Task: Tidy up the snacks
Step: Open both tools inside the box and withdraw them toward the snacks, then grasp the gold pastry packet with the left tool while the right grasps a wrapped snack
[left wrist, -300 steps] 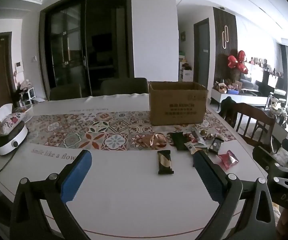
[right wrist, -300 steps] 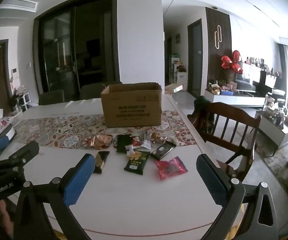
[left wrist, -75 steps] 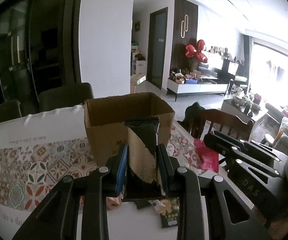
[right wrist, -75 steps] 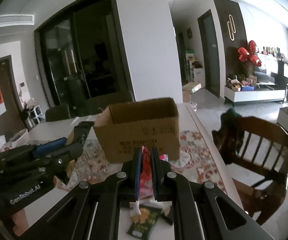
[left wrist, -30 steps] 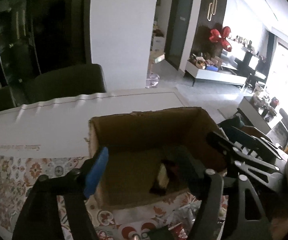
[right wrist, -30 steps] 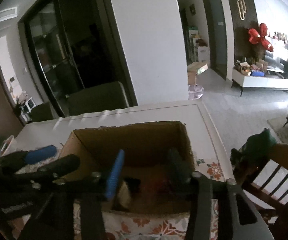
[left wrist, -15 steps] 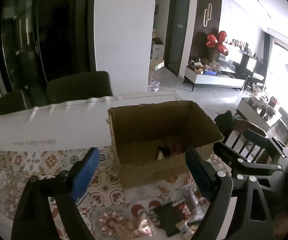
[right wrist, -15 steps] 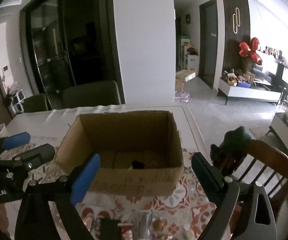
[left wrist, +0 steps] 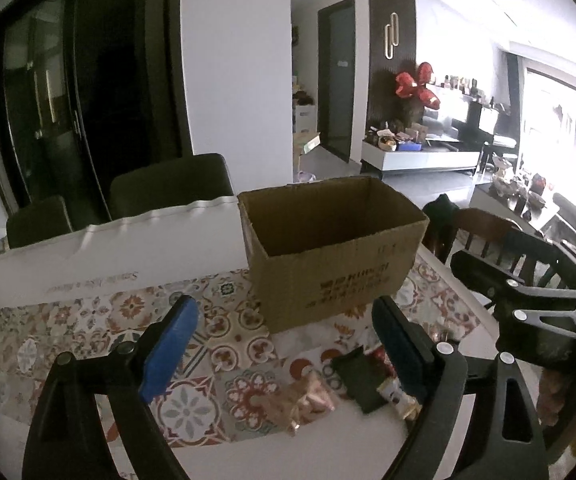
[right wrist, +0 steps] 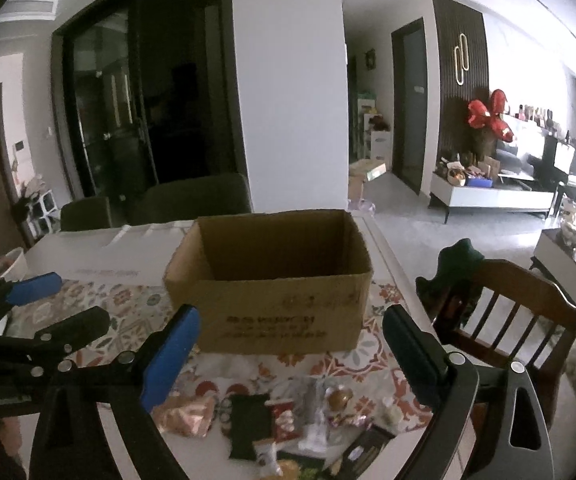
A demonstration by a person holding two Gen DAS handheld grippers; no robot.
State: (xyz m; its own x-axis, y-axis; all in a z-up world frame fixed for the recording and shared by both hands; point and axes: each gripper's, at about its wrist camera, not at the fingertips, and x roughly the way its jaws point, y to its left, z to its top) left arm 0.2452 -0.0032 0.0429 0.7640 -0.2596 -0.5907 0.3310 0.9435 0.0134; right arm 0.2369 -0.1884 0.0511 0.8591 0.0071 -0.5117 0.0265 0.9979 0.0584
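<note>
Setting: a dining table [left wrist: 99, 236] with a patterned tile-print runner [left wrist: 215, 344], seen from two cameras mounted on hand-held grippers
Left gripper [left wrist: 283, 350]: jaws spread wide with nothing between them, hovering above the runner in front of the box
Right gripper [right wrist: 290, 350]: jaws also spread wide and empty, hovering just short of the box and above the snack pile
Box: an open brown cardboard box [right wrist: 271, 292] stands upright on the runner at the far side of the snacks; its floor is hidden from both cameras, so what it holds cannot be told
Snacks: loose packets lie on the table in front of the box, among them a crinkled copper-foil packet [left wrist: 308, 400], a flat dark packet [right wrist: 247, 424], a red-and-white wrapper [right wrist: 285, 420] and a round gold-wrapped sweet [right wrist: 338, 398]
Step in hand: judging by two empty claws above packets not yet boxed, this looks like the reach for the next snacks
Next move calls for: lowering each claw over a single packet, pinching it across its thin edge, then lifting it clear of the box rim
Writing: dark print runs across the box front, too blurred to read; the table cover carries a cursive line [left wrist: 91, 282], upside down here and not legible; the left gripper's body shows pale lettering that cannot be made out
</note>
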